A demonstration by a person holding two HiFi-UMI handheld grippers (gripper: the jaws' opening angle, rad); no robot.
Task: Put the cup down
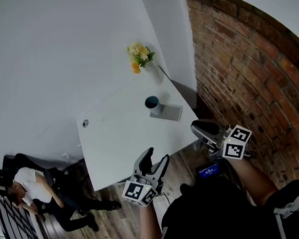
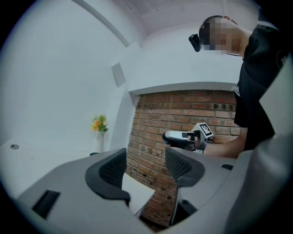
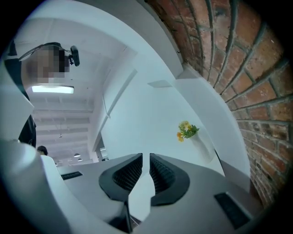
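Lowest in the frame of the head view, the wearer's black shirt (image 1: 213,214) and two bare forearms fill the bottom edge. The left hand-held gripper (image 1: 156,159), grey with a black-and-white marker cube (image 1: 139,191) at its base, sits at bottom centre. It points up the frame toward the near edge of the white bench (image 1: 125,144). In the left gripper view its two dark ribbed jaws stand well apart, released, and only the bench corner and the brick wall show in the gap.

The right hand-held gripper (image 1: 195,127) is at the lower right of the frame, just off the right corner of the bench, with its own marker cube (image 1: 237,141) behind it. In the right gripper view its jaws are clenched, with only a thin slit between the pads and nothing in it.

Brown plank floor (image 1: 116,217) shows below the bench. At the lower left a person in a white top and dark trousers (image 1: 34,190) sits beside a black railing (image 1: 8,220).

On the bench, right of centre in the frame, the dark teal round cup (image 1: 151,102) stands upright with its opening upward. It is at the left end of a flat grey rectangular mat (image 1: 172,112), well apart from both hand-held grippers. A small grey round fitting (image 1: 85,123) lies near the left edge of the bench.

Farther up the frame, yellow and orange flowers with green leaves (image 1: 140,54) stand in a slim white vase (image 1: 162,70) against the white wall (image 1: 57,56). A red brick wall (image 1: 249,72) fills the right side.
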